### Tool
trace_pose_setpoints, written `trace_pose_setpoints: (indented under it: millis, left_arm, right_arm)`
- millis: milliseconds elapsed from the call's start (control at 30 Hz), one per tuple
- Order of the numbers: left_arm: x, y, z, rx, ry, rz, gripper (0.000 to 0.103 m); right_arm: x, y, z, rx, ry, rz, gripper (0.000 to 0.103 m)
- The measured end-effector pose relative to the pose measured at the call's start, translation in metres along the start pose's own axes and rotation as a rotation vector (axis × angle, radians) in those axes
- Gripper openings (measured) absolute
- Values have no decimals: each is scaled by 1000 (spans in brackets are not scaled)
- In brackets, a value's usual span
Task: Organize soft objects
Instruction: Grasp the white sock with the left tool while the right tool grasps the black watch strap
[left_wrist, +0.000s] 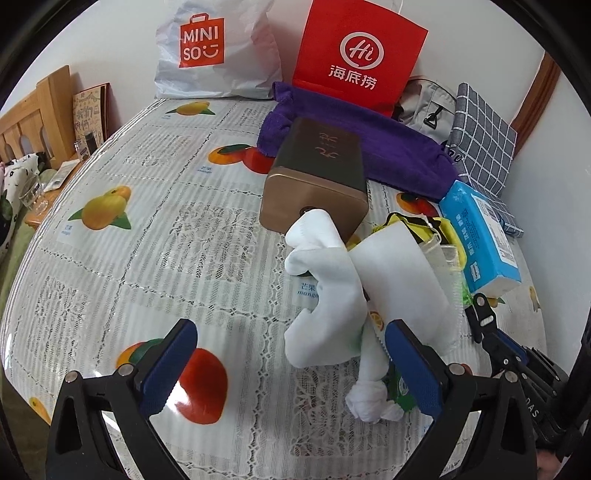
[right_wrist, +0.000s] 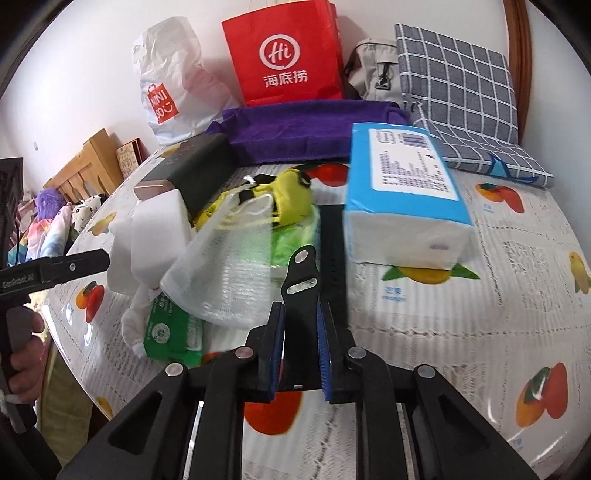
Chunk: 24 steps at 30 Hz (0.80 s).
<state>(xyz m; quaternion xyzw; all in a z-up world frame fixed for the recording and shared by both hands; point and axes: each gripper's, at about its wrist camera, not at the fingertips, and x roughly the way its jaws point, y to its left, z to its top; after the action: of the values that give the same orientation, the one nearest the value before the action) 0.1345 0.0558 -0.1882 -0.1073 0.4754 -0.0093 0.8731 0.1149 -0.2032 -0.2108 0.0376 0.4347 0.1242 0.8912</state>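
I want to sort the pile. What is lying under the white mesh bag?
Under the white mesh bag a green wipes pack sticks out in front, with light green plastic behind. What lies beneath its middle is covered.

The table's (left_wrist: 110, 258) left half lay bare; toward its right edge, white cloth (left_wrist: 325, 295), bronze box (left_wrist: 317, 177) and tissue pack (left_wrist: 480, 236) crowded together.

Items on the fruit-print tablecloth (left_wrist: 110, 266): two grippers, left (left_wrist: 290, 363) and right (right_wrist: 300, 350); two carrier bags, one white MINISO bag (left_wrist: 207, 55) and one red paper bag (left_wrist: 358, 55); one purple towel (left_wrist: 399, 151); one brown box (left_wrist: 317, 181); one blue tissue pack (right_wrist: 402, 192); one checked cushion (right_wrist: 461, 96); one black strap (right_wrist: 301, 280); one green wipes packet (right_wrist: 170, 332).
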Motion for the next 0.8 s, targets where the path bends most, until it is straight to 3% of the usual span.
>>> trace_pose_setpoints:
  millis: [300,367,500,633,800]
  left_arm:
    - [21,-8,2,26,27,9,77]
    - [22,-9,3,29,25,4,67]
    - [22,-8,5,32,34,-24,35]
    - [13,-9,4,53,21,-21,17]
    - [0,-4,2,50,-3,-6,11]
  right_arm:
    - [14,-16,-9,10,45,20,17]
    - [19,-16,-10,3,62,15,18]
    - [20,-12,-11,-24,54,18,24]
    - [18,-12,-13,-48,41,1,12]
    - [7,-15,-12,-31,20,27,6]
